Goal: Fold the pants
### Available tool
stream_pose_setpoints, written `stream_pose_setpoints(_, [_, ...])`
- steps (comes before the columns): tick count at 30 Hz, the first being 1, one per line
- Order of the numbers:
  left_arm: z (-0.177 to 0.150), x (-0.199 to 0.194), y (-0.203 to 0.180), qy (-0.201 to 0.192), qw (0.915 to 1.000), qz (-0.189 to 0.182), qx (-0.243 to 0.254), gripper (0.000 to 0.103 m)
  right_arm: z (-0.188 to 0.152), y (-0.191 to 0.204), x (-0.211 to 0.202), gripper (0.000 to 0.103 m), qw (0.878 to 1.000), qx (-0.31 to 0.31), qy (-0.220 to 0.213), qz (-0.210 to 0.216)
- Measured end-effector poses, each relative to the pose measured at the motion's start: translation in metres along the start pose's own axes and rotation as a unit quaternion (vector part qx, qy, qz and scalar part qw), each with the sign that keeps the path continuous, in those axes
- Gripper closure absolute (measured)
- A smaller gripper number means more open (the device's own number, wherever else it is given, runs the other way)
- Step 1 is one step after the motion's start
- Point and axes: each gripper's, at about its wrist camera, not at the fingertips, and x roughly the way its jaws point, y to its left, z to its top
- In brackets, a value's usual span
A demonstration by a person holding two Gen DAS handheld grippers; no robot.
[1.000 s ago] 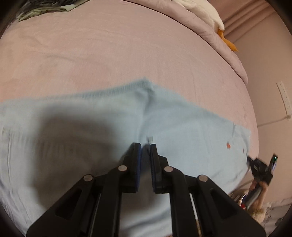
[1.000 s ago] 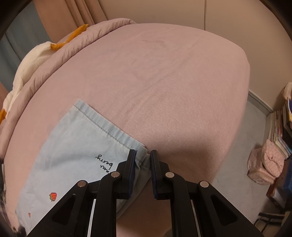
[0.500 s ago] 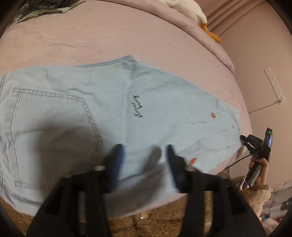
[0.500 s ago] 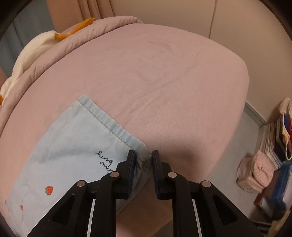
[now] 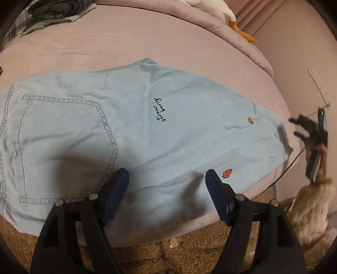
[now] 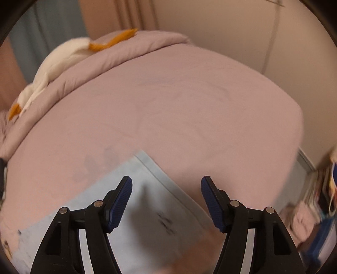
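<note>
Pants (image 5: 160, 126) lie flat near bed (image 5: 147, 38) edge; both my jaws spread, empty. Risk: careless regrab drags fabric off, wrinkling fold.

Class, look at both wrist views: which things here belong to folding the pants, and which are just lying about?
Belongs to the job:
- light blue pants, spread flat on the bed
- left hand-held gripper, open
- right hand-held gripper, open

Just lying about:
- pile of dark clothes
- white and orange plush toy
- rolled pink duvet
</note>
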Motion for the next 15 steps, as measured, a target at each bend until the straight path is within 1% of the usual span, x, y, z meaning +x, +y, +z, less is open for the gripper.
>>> stream_pose_setpoints(4, [0.001, 0.002, 0.003, 0.001, 0.9999, 0.003, -0.011, 0.03, 0.016, 0.014, 0.031, 0.036, 1.0, -0.002, 0.019, 0.013])
stream_pose_setpoints(5, [0.001, 0.002, 0.003, 0.002, 0.9999, 0.003, -0.012, 0.03, 0.017, 0.017, 0.036, 0.037, 1.0, 0.0, 0.022, 0.015])
stream_pose_setpoints(7, [0.002, 0.003, 0.003, 0.004, 0.9999, 0.004, -0.012, 0.03, 0.019, 0.024, 0.048, 0.051, 0.999, 0.001, 0.034, 0.023])
stream_pose_setpoints(8, [0.002, 0.003, 0.004, 0.004, 0.9999, 0.005, -0.012, 0.03, 0.019, 0.027, 0.055, 0.072, 0.999, 0.002, 0.045, 0.024])
stream_pose_setpoints(9, [0.002, 0.003, 0.004, 0.005, 0.9999, 0.006, -0.012, 0.03, 0.018, 0.03, 0.058, 0.077, 0.998, 0.006, 0.052, 0.016])
stream_pose_setpoints(10, [0.0, 0.002, 0.004, 0.005, 0.9999, 0.006, -0.012, 0.03, 0.02, 0.031, 0.059, 0.078, 0.999, 0.009, 0.05, 0.017])
stream_pose_setpoints(11, [0.001, 0.002, 0.005, 0.005, 0.9999, 0.006, -0.012, 0.03, 0.02, 0.031, 0.056, 0.081, 0.999, 0.01, 0.037, 0.018])
stream_pose_setpoints(13, [0.001, 0.002, 0.005, 0.006, 0.9999, 0.007, -0.013, 0.03, 0.022, 0.031, 0.045, 0.083, 1.0, 0.016, 0.008, 0.022])
stream_pose_setpoints(15, [0.002, 0.003, 0.005, 0.008, 0.9999, 0.008, -0.013, 0.03, 0.024, 0.033, 0.044, 0.083, 1.0, 0.017, 0.003, 0.023])
